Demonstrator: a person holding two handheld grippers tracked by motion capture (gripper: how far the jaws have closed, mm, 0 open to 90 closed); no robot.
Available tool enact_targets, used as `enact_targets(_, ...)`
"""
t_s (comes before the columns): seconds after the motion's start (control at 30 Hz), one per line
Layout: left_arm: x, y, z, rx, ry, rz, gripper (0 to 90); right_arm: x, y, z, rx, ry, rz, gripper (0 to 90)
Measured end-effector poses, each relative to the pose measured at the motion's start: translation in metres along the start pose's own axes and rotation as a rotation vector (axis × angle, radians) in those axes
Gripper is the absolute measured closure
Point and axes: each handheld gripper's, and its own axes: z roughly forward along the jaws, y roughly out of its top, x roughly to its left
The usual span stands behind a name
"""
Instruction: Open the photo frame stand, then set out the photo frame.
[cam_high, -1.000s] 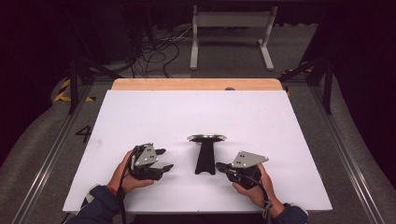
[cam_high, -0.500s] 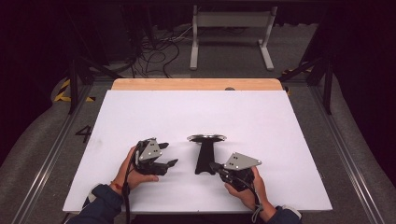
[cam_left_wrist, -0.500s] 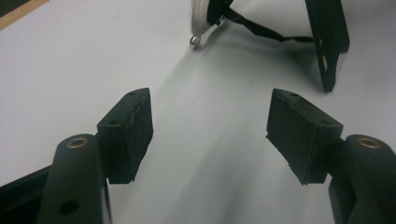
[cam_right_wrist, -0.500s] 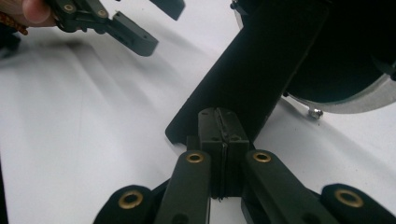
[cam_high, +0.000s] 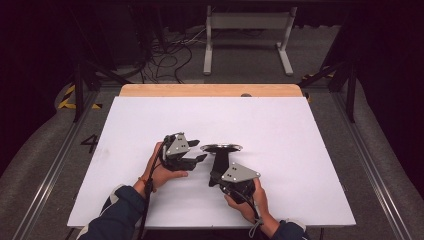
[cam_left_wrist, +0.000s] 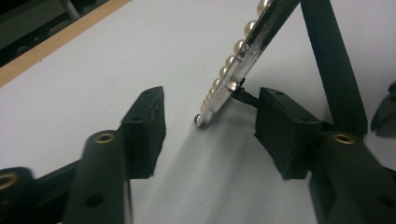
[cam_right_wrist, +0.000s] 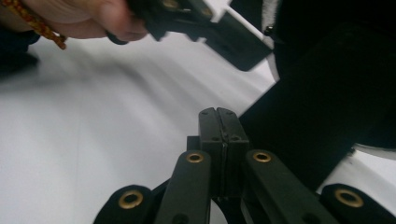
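Observation:
A small black stand (cam_high: 220, 162) with a round silver top (cam_high: 221, 148) stands at the middle of the white table (cam_high: 280, 130). In the left gripper view the top's rim (cam_left_wrist: 238, 51) is edged with pearl-like beads and slants above the stand's black post (cam_left_wrist: 331, 60). My left gripper (cam_high: 200, 150) points at that rim from the left. Its jaws have just been closing, and the rim's tip lies between the pads (cam_left_wrist: 144, 126) without being pressed. My right gripper (cam_high: 214, 176) is shut on nothing, its tips (cam_right_wrist: 223, 114) beside the stand's dark base (cam_right_wrist: 317, 107).
A wooden strip (cam_high: 210, 90) runs along the table's far edge. Beyond it a white metal frame (cam_high: 247, 35) and cables (cam_high: 170, 55) lie on the floor. Metal rails (cam_high: 380, 190) flank the table. The left hand (cam_right_wrist: 93, 18) shows in the right gripper view.
Both hands have closed in on the stand: the left gripper moved right to the top's rim with its jaws narrower, and the right gripper moved left to the stand's base.

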Motion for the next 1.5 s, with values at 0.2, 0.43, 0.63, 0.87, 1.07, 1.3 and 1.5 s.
enact_targets(0.2,0.003,0.001,0.01,-0.013,-0.055,0.009,62.6,0.006,0.002,0.012,0.001,-0.028,0.002,90.0)
enact_targets(0.43,0.002,-0.002,0.018,0.007,-0.047,0.007,69.3,0.015,0.001,0.024,0.024,-0.039,-0.025,90.0)
enact_targets(0.63,0.0,-0.004,0.016,0.01,-0.029,0.036,71.7,0.015,0.0,0.028,0.037,-0.061,-0.019,90.0)
enact_targets(0.87,-0.005,-0.005,0.013,0.026,-0.005,0.057,74.8,0.019,-0.003,0.028,0.063,-0.097,-0.029,90.0)
enact_targets(1.07,-0.008,-0.004,0.011,0.029,0.004,0.058,75.6,0.017,-0.006,0.027,0.078,-0.091,-0.016,90.0)
enact_targets(1.3,-0.013,-0.003,0.007,0.036,0.016,0.068,78.9,0.01,-0.007,0.023,0.086,-0.092,0.013,90.0)
enact_targets(1.5,-0.015,-0.003,0.006,0.039,0.014,0.072,79.3,0.009,-0.007,0.021,0.099,-0.096,0.016,90.0)
